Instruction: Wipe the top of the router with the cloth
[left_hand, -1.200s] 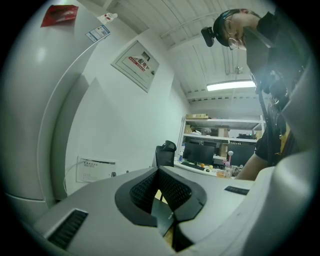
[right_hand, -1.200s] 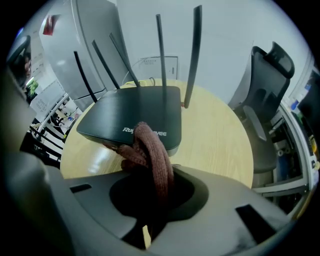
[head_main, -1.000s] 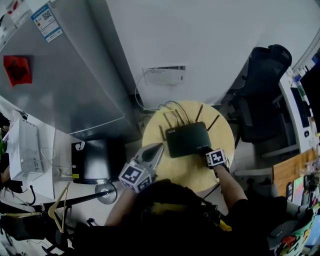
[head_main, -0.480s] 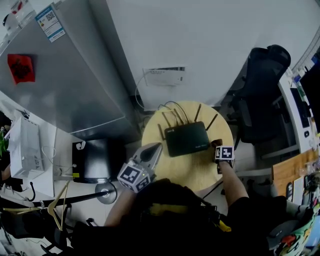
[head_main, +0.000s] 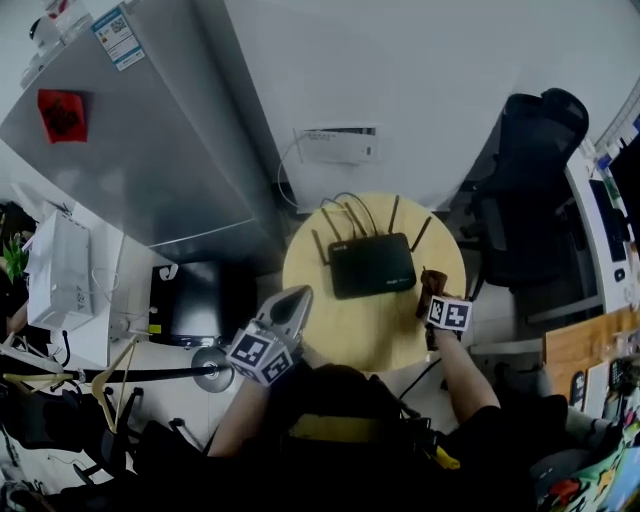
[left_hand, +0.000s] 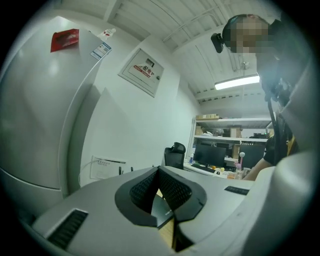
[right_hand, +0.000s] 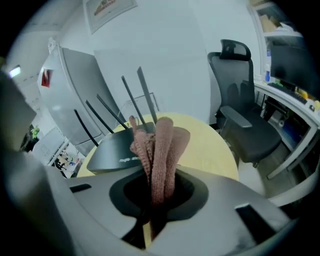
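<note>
A black router (head_main: 372, 265) with several antennas lies on a round yellow table (head_main: 375, 335). In the right gripper view the router (right_hand: 120, 150) sits just left of and beyond the jaws. My right gripper (head_main: 432, 292) hovers off the router's right side, near the table's right rim, shut on a folded brown cloth (head_main: 433, 281). The cloth (right_hand: 159, 145) sticks up out of my right gripper (right_hand: 157, 192). My left gripper (head_main: 291, 305) hangs at the table's left front edge, shut with nothing held. In its own view, my left gripper (left_hand: 159, 172) shows its jaw tips meeting.
A tall grey fridge (head_main: 150, 150) stands to the left. A white wall box (head_main: 335, 147) with cables is behind the table. A black office chair (head_main: 525, 200) stands at the right, with a desk (right_hand: 295, 95) beyond it. A dark box (head_main: 190, 305) sits on the floor at left.
My right gripper with the cloth has slid right, from the router's front right corner to the table's right rim. The left gripper has hardly moved.
</note>
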